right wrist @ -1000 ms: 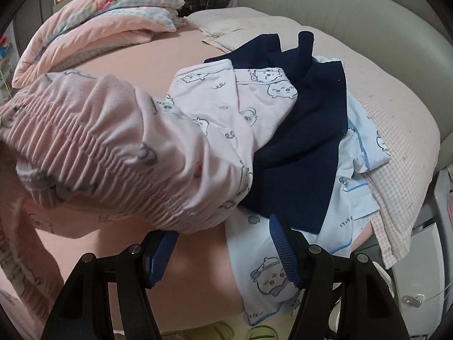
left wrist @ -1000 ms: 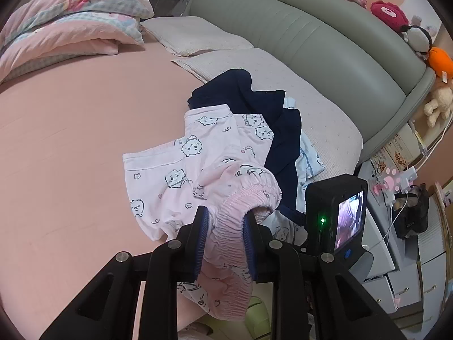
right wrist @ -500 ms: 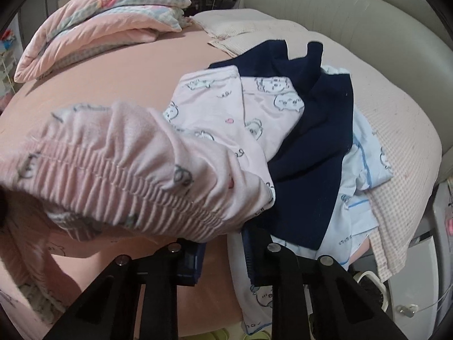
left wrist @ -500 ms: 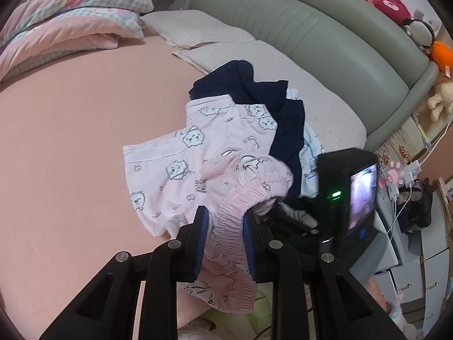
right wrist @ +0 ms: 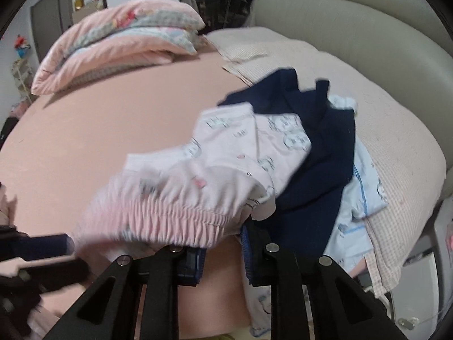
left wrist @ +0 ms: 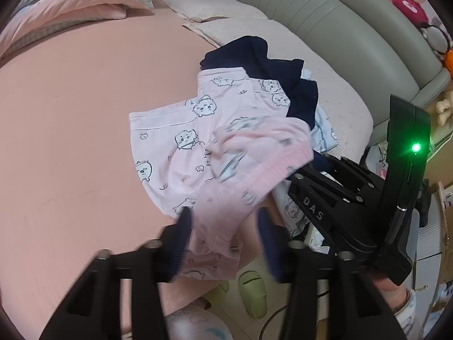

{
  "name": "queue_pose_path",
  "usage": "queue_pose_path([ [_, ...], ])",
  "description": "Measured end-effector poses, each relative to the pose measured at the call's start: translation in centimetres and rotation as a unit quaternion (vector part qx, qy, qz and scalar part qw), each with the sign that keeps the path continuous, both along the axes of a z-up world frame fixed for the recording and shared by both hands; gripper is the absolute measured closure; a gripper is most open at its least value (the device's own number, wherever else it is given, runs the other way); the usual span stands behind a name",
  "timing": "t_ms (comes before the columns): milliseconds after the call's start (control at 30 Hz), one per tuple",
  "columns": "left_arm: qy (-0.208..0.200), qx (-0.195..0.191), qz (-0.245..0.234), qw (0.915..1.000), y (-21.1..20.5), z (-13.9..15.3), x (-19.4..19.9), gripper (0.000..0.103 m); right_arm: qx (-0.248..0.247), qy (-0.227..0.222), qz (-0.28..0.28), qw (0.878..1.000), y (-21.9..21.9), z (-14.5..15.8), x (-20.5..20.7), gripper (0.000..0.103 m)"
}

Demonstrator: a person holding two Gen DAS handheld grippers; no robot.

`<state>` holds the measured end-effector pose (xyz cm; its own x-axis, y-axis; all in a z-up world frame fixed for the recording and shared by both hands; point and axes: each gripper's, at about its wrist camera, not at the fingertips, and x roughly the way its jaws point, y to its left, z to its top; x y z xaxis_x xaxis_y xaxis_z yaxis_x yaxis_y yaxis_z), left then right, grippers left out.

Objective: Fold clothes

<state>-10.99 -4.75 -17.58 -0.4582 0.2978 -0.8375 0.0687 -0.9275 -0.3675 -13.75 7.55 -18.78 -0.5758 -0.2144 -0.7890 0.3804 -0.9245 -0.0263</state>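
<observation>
Pale pink cartoon-print pyjama trousers with a gathered elastic waistband (right wrist: 181,212) are held up over the pink bed sheet (left wrist: 70,113). Right gripper (right wrist: 222,250) is clamped on the waistband. Left gripper (left wrist: 223,235) jaws are opening, cloth between them unpinched. Fabric judged light, limp, stretchy; best gripped at waistband corners.

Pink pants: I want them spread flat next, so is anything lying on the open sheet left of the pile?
Nothing visible: the sheet left of the pink pants lies bare up to the quilt.
</observation>
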Motion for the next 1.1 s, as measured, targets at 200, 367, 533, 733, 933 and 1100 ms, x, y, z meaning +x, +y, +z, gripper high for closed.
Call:
queue_pose_path([
  [200, 0.024, -0.006, 0.0, 0.9997, -1.2, 0.9, 0.2, 0.027, -0.006, 0.008, 0.036, 0.999, -2.5, 1.1, 0.0, 0.084],
  [367, 0.035, 0.004, -0.013, 0.9993, -2.8, 0.7, -0.6, 0.027, -0.052, -0.007, 0.053, 0.997, -2.9, 1.9, -0.3, 0.085],
  [533, 0.003, 0.035, -0.019, 0.9992, -3.8, -1.2, -2.3, 0.027, -0.055, -0.013, 0.066, 0.996, -3.5, 2.0, -0.4, 0.085],
  [733, 0.007, 0.047, -0.034, 0.9983, -3.3, -1.8, -3.1, 0.027, -0.072, -0.017, 0.07, 0.995, -2.8, 2.2, -0.4, 0.085],
  [933, 0.038, 0.057, -0.054, 0.9962, -2.6, -1.1, -3.0, 0.028, -0.125, -0.043, 0.083, 0.988, -1.6, 2.6, -1.1, 0.085],
  [1100, 0.053, 0.046, -0.062, 0.9956, -1.8, -0.9, -3.4, 0.048, -0.231, -0.089, 0.119, 0.962, -0.8, 3.0, -2.1, 0.085],
])
